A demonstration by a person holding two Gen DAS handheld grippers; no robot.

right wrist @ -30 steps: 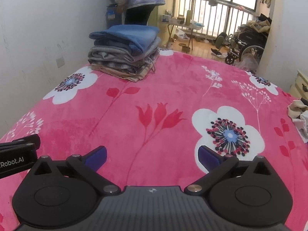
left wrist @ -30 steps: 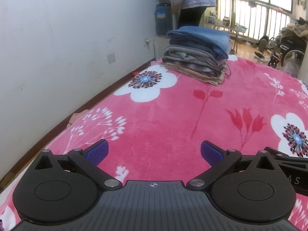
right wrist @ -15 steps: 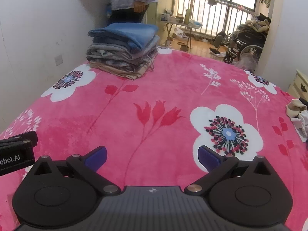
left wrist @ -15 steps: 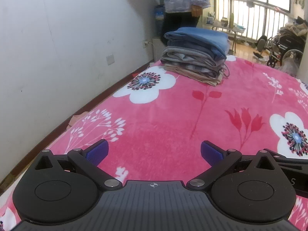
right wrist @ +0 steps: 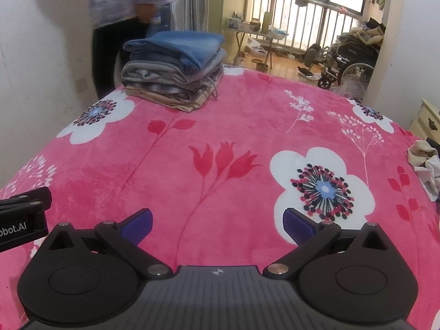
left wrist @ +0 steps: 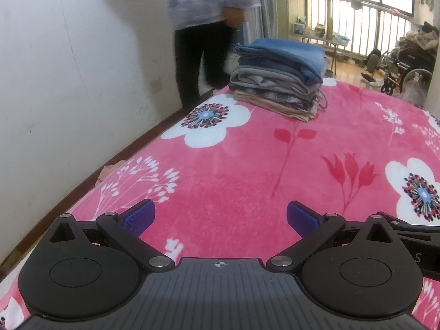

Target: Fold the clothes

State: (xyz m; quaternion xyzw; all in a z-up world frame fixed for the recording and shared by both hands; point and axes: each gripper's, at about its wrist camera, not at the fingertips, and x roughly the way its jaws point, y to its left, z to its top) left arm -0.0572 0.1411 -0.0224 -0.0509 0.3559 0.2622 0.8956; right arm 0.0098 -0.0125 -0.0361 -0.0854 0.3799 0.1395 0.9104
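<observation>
Left wrist view is looking along the left gripper [left wrist: 219, 216], whose blue pads [left wrist: 139, 216] are standing spread wide with nothing between them, hovering over the near part of a pink floral blanket [left wrist: 247, 170]. Far ahead on that blanket, a stack of folded clothes [left wrist: 280, 78] is sitting near the far left corner, with a blue garment [left wrist: 286, 52] lying on top, grey pieces under it, and a plaid and a beige layer at the bottom. A drawstring is hanging down the stack's right side. A person in a pale padded jacket and dark trousers [left wrist: 203, 41] is standing, blurred, just behind and left of the stack, beside the white wall [left wrist: 68, 82]. At the right edge, part of the other gripper is showing just beside this one.

Right wrist view is showing the right gripper [right wrist: 217, 224] also spread wide and gripping nothing, above a white flower printed on the blanket. Crumpled pale clothes [right wrist: 425, 165] are lying at the blanket's right edge, well apart from the folded stack. Farther off, a wheelchair [right wrist: 349, 60] is standing by a railed window [right wrist: 308, 8], and a cream drawer cabinet [right wrist: 427, 119] is peeking in at the right.
</observation>
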